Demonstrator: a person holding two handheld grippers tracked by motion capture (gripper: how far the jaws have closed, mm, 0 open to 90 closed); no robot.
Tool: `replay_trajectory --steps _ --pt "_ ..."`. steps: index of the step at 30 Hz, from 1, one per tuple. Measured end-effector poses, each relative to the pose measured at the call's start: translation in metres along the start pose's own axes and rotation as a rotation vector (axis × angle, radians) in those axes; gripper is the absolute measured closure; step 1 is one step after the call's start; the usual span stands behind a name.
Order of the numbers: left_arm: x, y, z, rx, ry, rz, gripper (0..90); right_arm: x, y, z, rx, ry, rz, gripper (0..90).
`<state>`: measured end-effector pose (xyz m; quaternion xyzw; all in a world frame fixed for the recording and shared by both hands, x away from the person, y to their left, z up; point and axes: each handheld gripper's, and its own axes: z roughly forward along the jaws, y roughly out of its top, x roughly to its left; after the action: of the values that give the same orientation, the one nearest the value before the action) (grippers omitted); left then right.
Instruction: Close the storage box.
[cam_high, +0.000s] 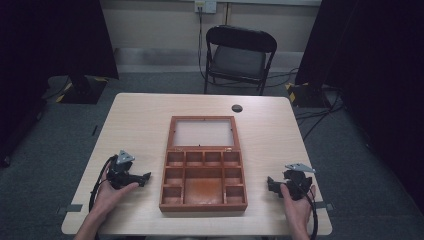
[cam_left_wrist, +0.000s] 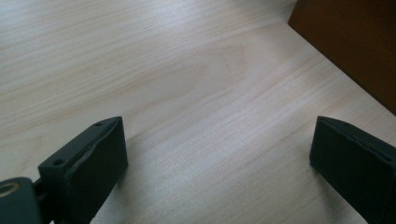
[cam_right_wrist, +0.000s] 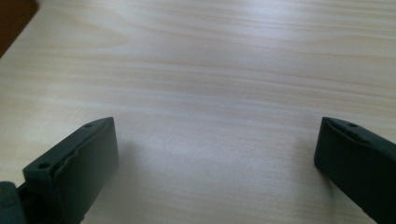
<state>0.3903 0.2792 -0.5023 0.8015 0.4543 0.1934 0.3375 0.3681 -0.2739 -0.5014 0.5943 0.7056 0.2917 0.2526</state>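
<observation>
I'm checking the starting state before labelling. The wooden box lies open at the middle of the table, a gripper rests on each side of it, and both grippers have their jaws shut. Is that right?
Not quite: both the left gripper and the right gripper have their jaws wide open, with bare table between them, as each gripper view shows. The wooden box does lie open at the middle, a gripper on each side.

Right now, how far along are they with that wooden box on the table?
Barely begun, it seems. The wooden box lies with its lid already folded back and its compartments bare. Nothing is in hand: the left tool and the right tool rest on the table at either side of the box, jaws wide apart with only tabletop between them. Any handling of the box is still ahead.
</observation>
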Motion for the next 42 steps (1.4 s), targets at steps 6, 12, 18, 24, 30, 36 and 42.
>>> replay_trajectory --steps 6,12,18,24,30,36,42 --pt "0.002 0.001 0.001 -0.001 -0.004 0.002 3.6 -0.002 0.0 0.0 0.002 -0.028 0.029 0.0" --pt "0.003 0.005 0.0 0.018 -0.007 0.002 14.1 0.001 0.001 -0.002 0.01 -0.018 0.026 3.9" --pt "0.005 0.013 0.0 0.018 -0.012 -0.015 20.9 0.007 0.01 -0.003 0.01 0.057 -0.012 16.9" --pt "0.001 0.033 -0.001 -0.006 -0.018 -0.001 21.0 0.014 0.027 0.003 -0.011 0.114 -0.048 17.1" --pt "0.001 0.052 -0.002 -0.039 -0.053 -0.038 23.7 0.019 0.05 0.005 -0.04 0.152 -0.063 17.8" --pt "0.004 0.064 0.0 -0.059 -0.054 -0.062 23.9 0.025 0.072 0.009 -0.059 0.188 -0.071 19.2" --pt "0.003 0.082 0.006 -0.068 -0.065 -0.055 26.9 0.035 0.096 0.017 -0.071 0.248 -0.09 24.8"
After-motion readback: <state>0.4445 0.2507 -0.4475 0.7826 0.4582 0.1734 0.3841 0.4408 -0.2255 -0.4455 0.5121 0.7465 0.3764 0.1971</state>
